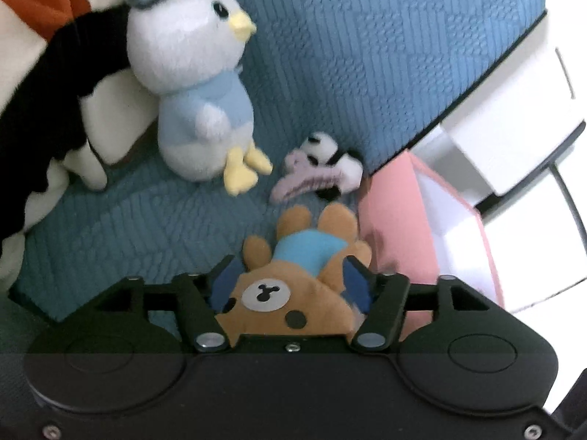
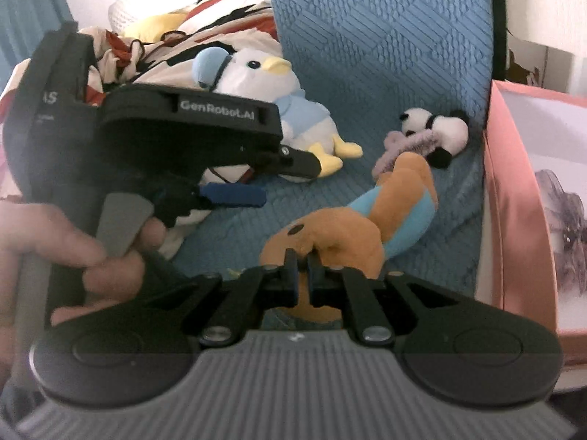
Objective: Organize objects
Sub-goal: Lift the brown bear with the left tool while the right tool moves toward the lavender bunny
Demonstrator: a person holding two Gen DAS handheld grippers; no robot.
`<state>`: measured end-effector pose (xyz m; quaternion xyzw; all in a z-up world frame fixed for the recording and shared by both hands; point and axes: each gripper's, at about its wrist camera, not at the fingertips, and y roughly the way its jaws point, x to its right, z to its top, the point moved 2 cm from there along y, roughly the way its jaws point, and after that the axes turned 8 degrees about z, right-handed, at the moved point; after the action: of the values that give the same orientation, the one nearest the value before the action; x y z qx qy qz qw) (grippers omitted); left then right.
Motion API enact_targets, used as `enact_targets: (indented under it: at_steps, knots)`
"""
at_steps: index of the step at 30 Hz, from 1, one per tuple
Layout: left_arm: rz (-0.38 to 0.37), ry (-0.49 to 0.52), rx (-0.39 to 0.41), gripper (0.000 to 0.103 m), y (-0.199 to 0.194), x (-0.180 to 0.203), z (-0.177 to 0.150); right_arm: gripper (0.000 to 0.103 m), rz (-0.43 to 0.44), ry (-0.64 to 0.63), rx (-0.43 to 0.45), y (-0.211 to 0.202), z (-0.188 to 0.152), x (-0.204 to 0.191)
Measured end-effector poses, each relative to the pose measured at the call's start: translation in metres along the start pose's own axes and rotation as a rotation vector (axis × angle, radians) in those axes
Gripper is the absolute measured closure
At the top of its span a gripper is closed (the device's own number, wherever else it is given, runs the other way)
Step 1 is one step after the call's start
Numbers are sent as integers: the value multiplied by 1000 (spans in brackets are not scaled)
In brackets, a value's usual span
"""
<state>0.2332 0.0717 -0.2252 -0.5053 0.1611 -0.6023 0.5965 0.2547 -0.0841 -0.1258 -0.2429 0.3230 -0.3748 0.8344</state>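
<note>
Currently the right gripper is pinched nearly closed on the head of the brown bear plush, at 6 o'clock in its view. The left gripper stands wide apart around the bear, pads clear. Keep the pinch firm, lift straight, then carry toward the pink box at 3 o'clock, avoiding the duck plush.

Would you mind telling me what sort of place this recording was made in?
Probably a bedroom or child's room: soft toys such as a white and blue plush duck and a brown plush bear lie on a blue quilted cover, with patterned bedding behind.
</note>
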Motion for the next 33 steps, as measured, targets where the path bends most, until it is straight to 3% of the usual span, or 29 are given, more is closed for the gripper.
enact_targets:
  at_steps: [2, 4, 5, 8, 14, 27, 33]
  knots:
    - [8, 28, -17, 36, 6, 3, -3, 84, -7, 5, 3, -5, -2, 1]
    - [14, 49, -31, 35, 12, 7, -5, 58, -17, 13, 22, -14, -2, 4]
    - [16, 61, -36, 33, 15, 9, -6, 56, -20, 17, 32, -20, -3, 6]
    - [21, 121, -59, 23, 28, 16, -9, 55, -26, 22, 44, -34, -6, 12]
    - [63, 236, -130, 20, 61, 29, -26, 55, -56, 74, 62, -56, -8, 32]
    - [39, 317, -170, 10, 96, 45, -42, 55, -92, 111, 81, -65, -4, 46]
    - [10, 292, -152, 35, 92, 44, -45, 55, -107, 112, 85, -65, 1, 51]
